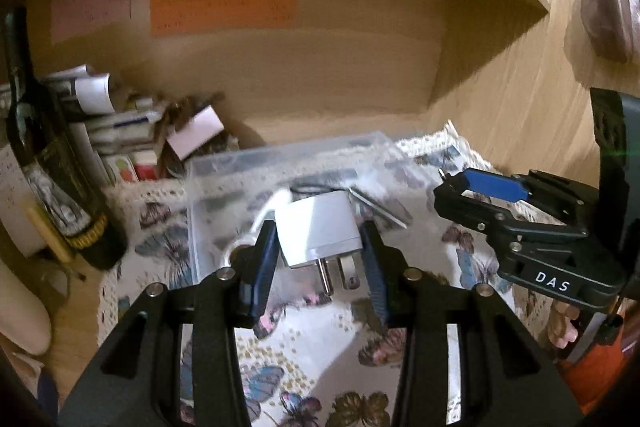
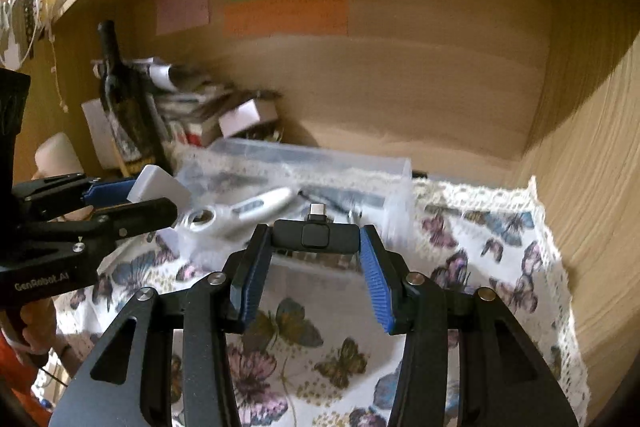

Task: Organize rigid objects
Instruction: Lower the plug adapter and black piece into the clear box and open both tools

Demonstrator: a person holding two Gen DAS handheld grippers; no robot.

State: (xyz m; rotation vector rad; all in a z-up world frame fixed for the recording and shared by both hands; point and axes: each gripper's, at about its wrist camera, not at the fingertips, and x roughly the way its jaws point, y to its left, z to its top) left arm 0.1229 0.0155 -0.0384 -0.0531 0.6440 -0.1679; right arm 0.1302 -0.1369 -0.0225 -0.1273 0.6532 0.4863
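Bin (image 2: 320, 157) holds thermometer (image 2: 260, 207); fingers (image 1: 266, 251) grip charger (image 1: 320, 229).

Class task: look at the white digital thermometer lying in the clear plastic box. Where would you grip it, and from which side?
Grip the white thermometer across its slim middle, coming from above through the clear box's open top. It lies flat and long, so the gripper should close across its narrow width.
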